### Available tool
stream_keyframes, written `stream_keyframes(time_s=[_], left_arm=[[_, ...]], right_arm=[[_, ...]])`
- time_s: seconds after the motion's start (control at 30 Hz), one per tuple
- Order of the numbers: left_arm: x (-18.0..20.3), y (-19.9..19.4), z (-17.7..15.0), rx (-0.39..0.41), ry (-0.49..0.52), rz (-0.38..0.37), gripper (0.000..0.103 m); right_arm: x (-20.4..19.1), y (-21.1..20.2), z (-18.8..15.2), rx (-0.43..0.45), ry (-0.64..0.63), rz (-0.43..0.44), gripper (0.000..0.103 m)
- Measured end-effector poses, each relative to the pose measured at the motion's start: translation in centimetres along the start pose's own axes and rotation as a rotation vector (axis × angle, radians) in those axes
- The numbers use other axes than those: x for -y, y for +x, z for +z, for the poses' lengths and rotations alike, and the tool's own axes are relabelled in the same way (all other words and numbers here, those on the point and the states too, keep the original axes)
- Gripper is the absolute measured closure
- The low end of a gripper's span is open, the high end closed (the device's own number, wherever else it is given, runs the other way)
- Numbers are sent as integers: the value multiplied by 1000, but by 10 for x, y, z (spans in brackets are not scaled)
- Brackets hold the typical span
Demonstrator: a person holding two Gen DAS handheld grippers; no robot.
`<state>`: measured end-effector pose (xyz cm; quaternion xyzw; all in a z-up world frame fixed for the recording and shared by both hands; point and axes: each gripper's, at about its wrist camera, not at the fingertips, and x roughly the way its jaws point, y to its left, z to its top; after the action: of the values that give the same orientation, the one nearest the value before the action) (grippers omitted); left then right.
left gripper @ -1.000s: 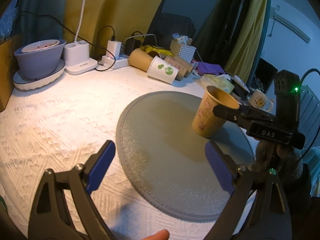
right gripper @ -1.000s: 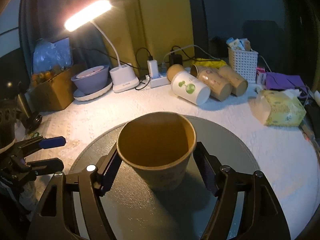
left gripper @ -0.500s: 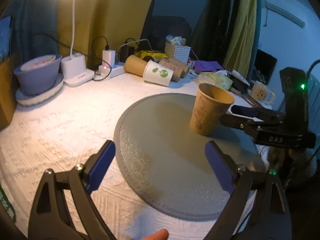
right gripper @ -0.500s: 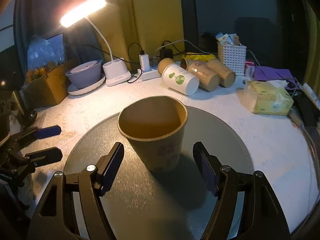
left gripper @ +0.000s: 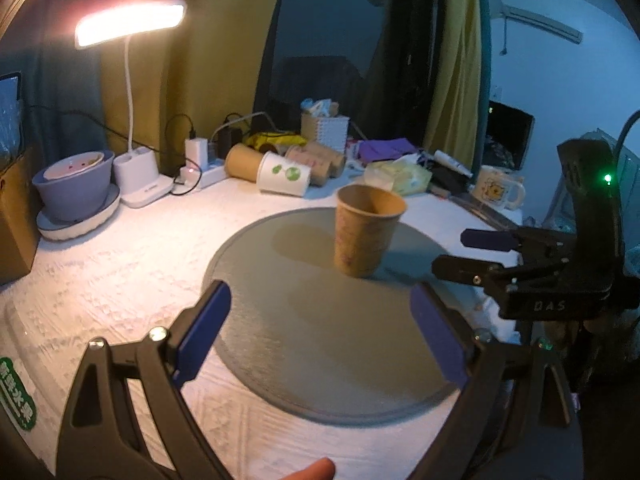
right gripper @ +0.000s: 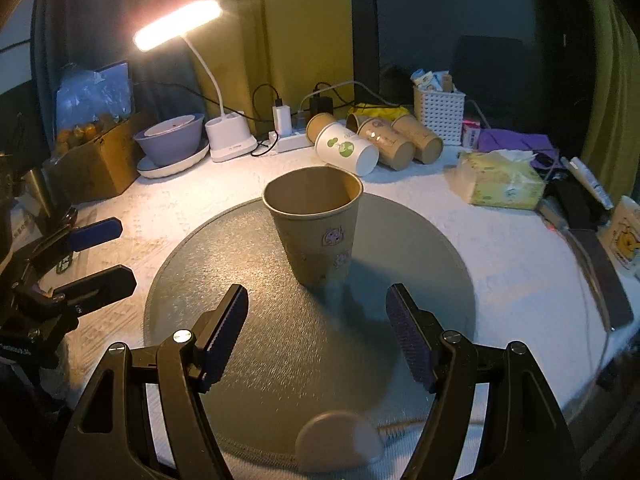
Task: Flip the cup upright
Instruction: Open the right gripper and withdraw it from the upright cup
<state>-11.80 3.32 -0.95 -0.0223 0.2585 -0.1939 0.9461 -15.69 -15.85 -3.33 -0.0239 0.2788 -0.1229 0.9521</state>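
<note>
A brown paper cup (right gripper: 316,232) stands upright, mouth up, on a round grey mat (right gripper: 256,344); it also shows in the left wrist view (left gripper: 366,232) on the mat (left gripper: 320,340). My right gripper (right gripper: 318,336) is open and empty, a little back from the cup; it shows at the right of the left wrist view (left gripper: 468,250). My left gripper (left gripper: 320,332) is open and empty over the mat's near-left edge, apart from the cup; it shows at the left of the right wrist view (right gripper: 100,252).
Several paper cups (right gripper: 372,144) lie on their sides at the back of the table by a power strip (right gripper: 288,142). A lit desk lamp (right gripper: 224,136), a purple bowl (right gripper: 172,136), a white basket (right gripper: 438,110), a tissue pack (right gripper: 500,180) and a mug (left gripper: 496,192) stand around.
My right gripper has opened, let go of the cup and drawn back from it. The cup now stands free on the mat. My left gripper has lifted slightly, still open.
</note>
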Motion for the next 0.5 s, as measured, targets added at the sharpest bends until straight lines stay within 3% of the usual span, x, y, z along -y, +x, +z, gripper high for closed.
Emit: stream_keyframes(time_s=[0.5], left_arm=[[34, -41, 8, 105, 28, -10, 11]], right_arm=[[-13, -59, -7, 78, -1, -43, 28]])
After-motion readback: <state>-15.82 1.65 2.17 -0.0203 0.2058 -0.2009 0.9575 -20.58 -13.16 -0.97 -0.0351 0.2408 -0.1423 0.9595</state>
